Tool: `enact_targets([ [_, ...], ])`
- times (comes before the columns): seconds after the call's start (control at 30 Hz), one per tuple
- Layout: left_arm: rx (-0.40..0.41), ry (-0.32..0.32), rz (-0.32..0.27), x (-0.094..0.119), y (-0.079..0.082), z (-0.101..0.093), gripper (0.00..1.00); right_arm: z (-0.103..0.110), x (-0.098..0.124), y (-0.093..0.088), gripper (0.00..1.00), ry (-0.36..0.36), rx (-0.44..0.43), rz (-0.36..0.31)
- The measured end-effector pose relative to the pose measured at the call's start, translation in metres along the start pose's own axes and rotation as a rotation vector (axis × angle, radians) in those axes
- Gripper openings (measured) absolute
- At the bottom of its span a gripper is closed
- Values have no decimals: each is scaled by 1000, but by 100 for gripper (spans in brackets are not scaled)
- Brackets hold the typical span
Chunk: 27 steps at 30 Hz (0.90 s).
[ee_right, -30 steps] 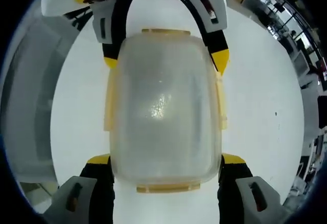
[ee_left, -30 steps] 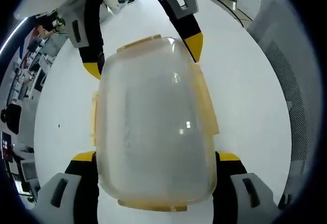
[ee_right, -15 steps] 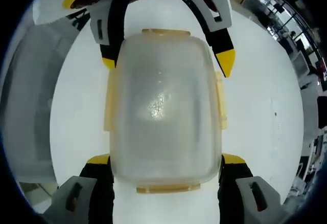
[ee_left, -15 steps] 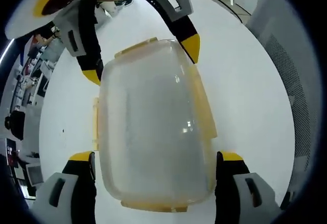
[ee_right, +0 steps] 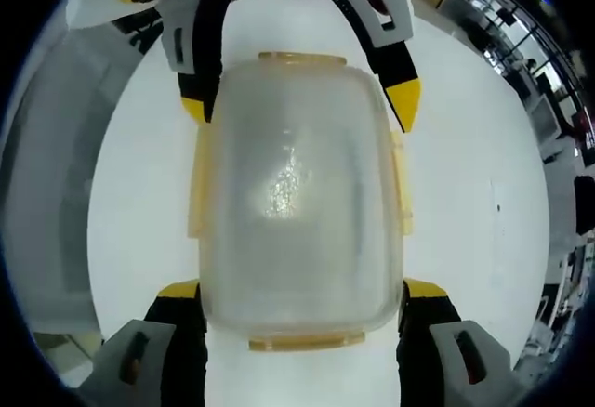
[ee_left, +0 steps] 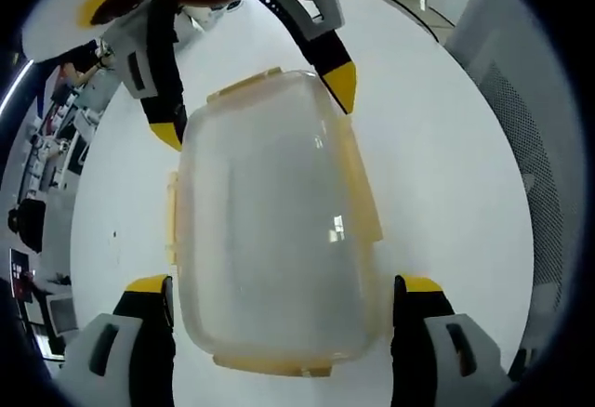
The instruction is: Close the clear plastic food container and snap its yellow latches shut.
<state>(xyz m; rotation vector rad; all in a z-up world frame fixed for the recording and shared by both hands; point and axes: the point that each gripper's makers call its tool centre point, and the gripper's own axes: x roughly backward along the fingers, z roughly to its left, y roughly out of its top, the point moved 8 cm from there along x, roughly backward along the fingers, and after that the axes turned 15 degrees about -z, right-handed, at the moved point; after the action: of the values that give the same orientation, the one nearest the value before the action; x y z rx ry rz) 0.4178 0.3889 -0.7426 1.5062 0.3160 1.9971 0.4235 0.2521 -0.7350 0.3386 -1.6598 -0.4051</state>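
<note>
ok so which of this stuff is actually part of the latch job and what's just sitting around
Part of the job:
- clear plastic container, lid on
- yellow latches along its edges
- left gripper and right gripper, jaws open at opposite ends of it

Just around:
- white table
- grey mesh panel
- office clutter behind

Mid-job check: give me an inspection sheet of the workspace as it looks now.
Surface: white table, bare around the job.
Job's things: clear container with lid on; yellow latches along its edges, latch state unclear.
Clutter: nothing seen on the table.
Grippers: left tool and right tool open, straddling opposite ends of the container.
Cables: nothing seen.
Surroundings: grey mesh panel; desks and equipment beyond the table.
</note>
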Motion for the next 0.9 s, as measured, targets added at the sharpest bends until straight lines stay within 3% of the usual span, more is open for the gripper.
enact_targets([
  [0.23,9,3,4,2,-3,-1,99,-1,6,4,100,-42,-35,-50],
  [0.9,14,13,-2,10,4,-9,99,9,20,0,100,-75,-35,-52],
])
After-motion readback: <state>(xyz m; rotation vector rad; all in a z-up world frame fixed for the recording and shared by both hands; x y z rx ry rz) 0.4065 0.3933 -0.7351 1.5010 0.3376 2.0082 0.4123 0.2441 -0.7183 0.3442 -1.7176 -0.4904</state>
